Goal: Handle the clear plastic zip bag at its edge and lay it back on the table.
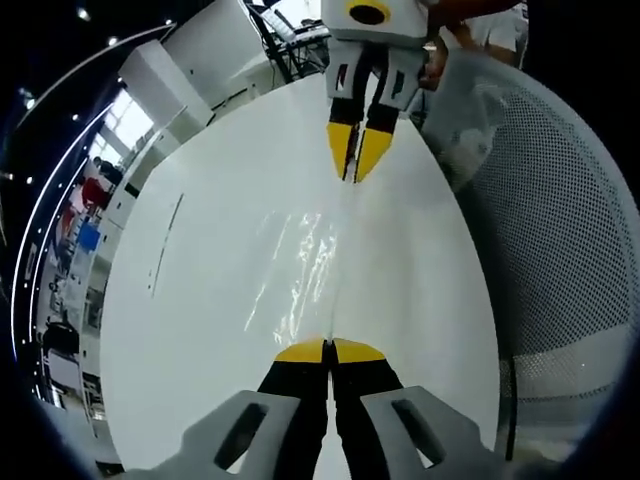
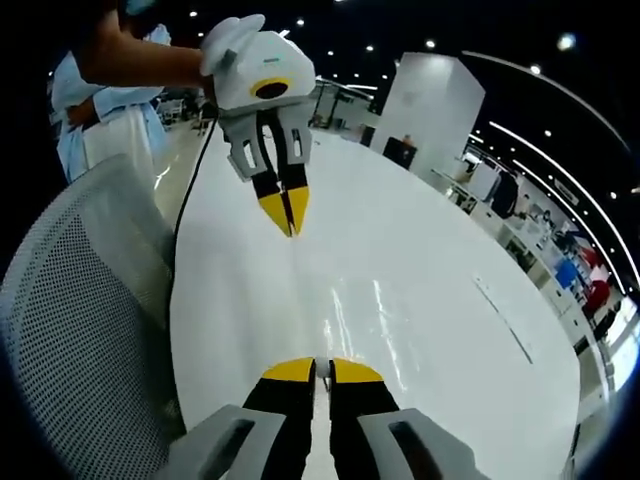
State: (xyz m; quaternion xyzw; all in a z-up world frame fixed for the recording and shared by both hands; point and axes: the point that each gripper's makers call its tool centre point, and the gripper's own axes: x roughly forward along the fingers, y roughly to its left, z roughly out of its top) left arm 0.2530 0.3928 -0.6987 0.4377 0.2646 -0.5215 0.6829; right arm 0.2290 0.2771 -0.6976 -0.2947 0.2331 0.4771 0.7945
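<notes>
Yellow-tipped jaws of the left gripper (image 1: 328,352) pinch the near edge of the clear zip bag (image 1: 300,270); at 12 o'clock the right gripper (image 1: 358,152) clamps the far edge. Stretched just above the white tabletop (image 1: 190,300), it looks light, limp, slippery: grip the rims

One zip bag (image 1: 300,270); two hand-held grippers (image 1: 328,352) (image 2: 312,370); one table (image 1: 190,300); one mesh chair (image 1: 560,260)

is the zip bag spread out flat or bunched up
Spread out. The clear zip bag is stretched between the left hand-held gripper and right hand-held gripper, each shut on an opposite edge, over the table.
</notes>
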